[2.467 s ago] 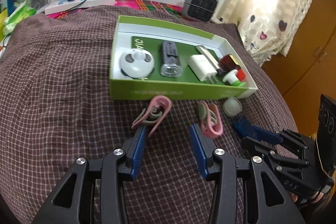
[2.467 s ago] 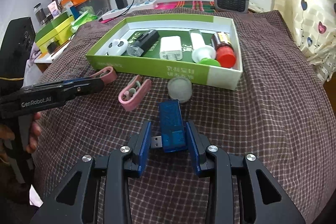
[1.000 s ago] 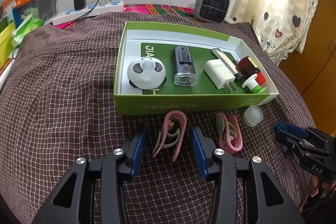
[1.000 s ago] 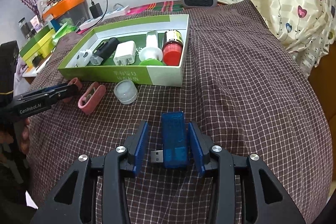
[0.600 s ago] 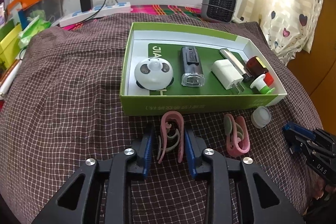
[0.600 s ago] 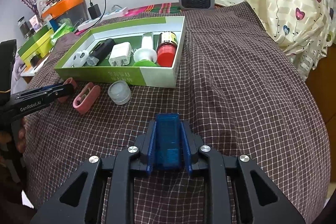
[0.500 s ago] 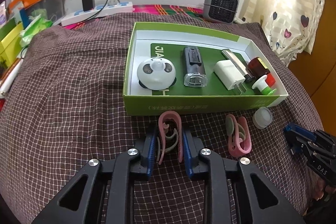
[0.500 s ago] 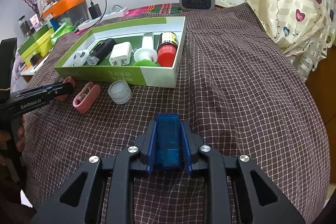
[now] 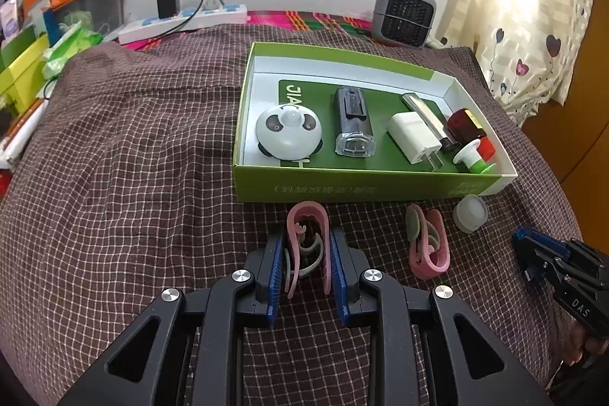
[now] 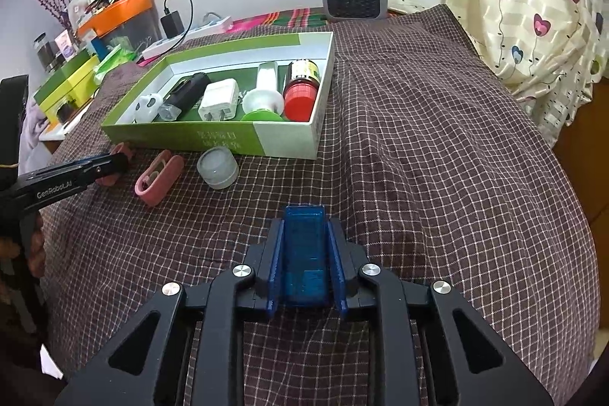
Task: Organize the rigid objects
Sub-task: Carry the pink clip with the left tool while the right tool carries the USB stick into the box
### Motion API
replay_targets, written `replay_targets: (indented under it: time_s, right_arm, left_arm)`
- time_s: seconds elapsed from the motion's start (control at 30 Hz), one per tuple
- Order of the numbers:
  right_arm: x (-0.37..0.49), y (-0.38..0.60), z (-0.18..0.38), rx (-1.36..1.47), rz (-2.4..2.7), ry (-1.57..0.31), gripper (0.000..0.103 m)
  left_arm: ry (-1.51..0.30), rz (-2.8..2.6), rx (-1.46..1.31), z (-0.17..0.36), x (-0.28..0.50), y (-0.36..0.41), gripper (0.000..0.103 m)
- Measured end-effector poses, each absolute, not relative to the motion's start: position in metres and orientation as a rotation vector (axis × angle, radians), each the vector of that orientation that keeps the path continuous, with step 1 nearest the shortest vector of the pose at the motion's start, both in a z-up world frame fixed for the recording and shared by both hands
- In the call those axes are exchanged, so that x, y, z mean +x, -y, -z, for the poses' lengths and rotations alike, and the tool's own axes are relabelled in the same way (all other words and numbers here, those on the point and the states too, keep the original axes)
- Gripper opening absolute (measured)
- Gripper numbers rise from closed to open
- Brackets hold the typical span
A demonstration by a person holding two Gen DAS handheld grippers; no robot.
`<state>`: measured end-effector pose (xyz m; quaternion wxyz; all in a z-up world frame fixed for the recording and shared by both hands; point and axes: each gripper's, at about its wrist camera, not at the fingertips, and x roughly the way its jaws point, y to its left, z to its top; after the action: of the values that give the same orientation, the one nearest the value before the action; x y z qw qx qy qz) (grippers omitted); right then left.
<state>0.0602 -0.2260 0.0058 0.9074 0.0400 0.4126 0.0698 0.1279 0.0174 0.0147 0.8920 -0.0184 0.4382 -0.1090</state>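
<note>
My left gripper (image 9: 306,246) is shut on a pink clip (image 9: 307,227) lying on the checked cloth just in front of the green box (image 9: 361,187). A second pink clip (image 9: 428,246) lies to its right, beside a small translucent cap (image 9: 470,214). My right gripper (image 10: 304,238) is shut on a blue USB device (image 10: 305,250), low over the cloth to the right of the box (image 10: 228,139). The box holds a panda-faced white gadget (image 9: 288,132), a black torch (image 9: 353,124), a white charger (image 9: 413,136), a green-based white piece and a red-capped bottle (image 10: 300,90).
A grey fan heater (image 9: 403,14) and a power strip (image 9: 182,21) with a plugged charger stand at the back. Coloured boxes (image 10: 68,82) crowd the left edge. A curtain (image 10: 540,6) hangs to the right. A hand (image 10: 23,242) holds the left gripper.
Both grippers have shut: the left one on the pink clip, the right one on the blue USB device. Neither hand has shifted since.
</note>
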Motion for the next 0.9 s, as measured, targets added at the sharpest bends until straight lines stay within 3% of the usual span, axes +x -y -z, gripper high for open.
replay_targets:
  time_s: [0.9]
  right_arm:
    - [0.07, 0.21, -0.05, 0.05, -0.185, -0.755, 0.023]
  left_arm:
    - [-0.815, 0.24, -0.051, -0.062, 0.129, -0.023, 0.022]
